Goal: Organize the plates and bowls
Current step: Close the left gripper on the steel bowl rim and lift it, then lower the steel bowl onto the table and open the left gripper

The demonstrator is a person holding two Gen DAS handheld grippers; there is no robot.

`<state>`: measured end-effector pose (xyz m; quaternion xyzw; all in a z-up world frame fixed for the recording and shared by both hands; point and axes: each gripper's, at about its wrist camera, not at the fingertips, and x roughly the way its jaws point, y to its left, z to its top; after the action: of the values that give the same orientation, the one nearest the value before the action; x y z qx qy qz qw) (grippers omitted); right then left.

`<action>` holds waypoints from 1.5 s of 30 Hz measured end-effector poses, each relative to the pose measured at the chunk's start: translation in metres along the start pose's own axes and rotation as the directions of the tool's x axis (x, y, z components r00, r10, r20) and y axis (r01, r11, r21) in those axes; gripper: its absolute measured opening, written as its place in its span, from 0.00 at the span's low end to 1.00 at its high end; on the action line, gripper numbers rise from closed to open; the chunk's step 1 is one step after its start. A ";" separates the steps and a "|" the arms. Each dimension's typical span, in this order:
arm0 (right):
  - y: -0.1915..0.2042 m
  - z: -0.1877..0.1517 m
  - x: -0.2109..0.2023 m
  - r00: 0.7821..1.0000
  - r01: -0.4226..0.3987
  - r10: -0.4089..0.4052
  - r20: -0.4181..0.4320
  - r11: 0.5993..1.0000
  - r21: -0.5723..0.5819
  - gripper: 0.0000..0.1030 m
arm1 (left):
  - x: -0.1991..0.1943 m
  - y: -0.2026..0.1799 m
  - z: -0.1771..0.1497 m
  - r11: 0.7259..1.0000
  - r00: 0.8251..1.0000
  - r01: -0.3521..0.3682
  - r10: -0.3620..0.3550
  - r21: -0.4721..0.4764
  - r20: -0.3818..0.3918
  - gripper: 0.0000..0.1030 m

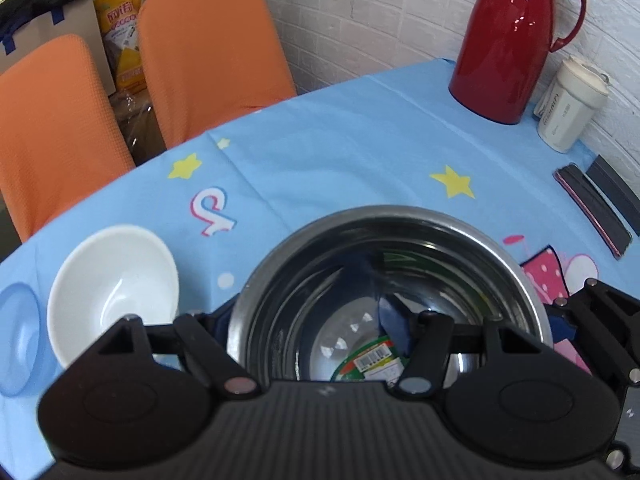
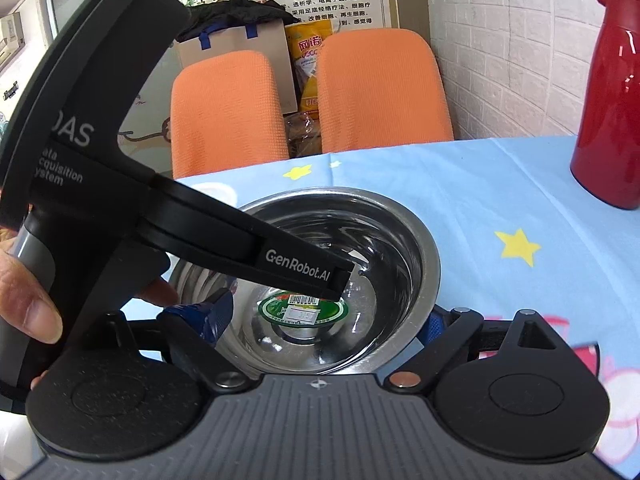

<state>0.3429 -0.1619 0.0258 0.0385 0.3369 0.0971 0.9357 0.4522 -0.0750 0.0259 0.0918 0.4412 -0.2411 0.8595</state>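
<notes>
Steel bowl [image 1: 394,292], shiny, w/ green barcode sticker [image 1: 372,360] on its inside bottom, sits upright on blue star-print tablecloth [image 1: 340,152]. Left gripper [image 1: 308,320] is clamped on bowl's near-left wall, one finger inside, one outside. Right gripper [image 2: 324,316] has jaws spread wide around the bowl's near side; can't tell if touching. White bowl [image 1: 114,288] lies tilted just left of steel one, a clear blue bowl [image 1: 16,332] beside it. Farther back: red jug [image 1: 516,40], white cup [image 1: 570,106], two orange chairs [image 1: 212,52].
</notes>
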 end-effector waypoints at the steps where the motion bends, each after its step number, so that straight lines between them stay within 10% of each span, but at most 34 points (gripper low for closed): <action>1: 0.005 -0.007 -0.009 1.000 -0.001 0.001 0.002 1.000 -0.002 0.77 | -0.007 -0.003 -0.009 1.000 1.000 -0.004 0.004 0.001 0.001 0.61; 18: 0.040 -0.117 -0.084 0.994 -0.094 0.101 -0.048 0.988 0.124 0.78 | -0.064 -0.044 -0.136 0.997 1.000 -0.020 0.020 -0.071 -0.007 0.60; 32: 0.034 -0.126 -0.081 0.986 -0.139 0.147 -0.074 0.985 0.106 0.77 | -0.059 -0.040 -0.144 0.992 0.996 -0.083 0.084 -0.095 0.011 0.69; 45: -0.005 -0.100 -0.123 0.992 -0.118 0.106 0.073 0.976 0.185 0.77 | -0.118 -0.029 -0.128 0.989 0.980 -0.097 0.114 -0.109 0.165 0.70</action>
<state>0.1870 -0.1921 0.0247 0.1492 0.3124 0.1160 0.9310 0.2882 -0.0133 0.0459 0.0507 0.3718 -0.1796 0.9094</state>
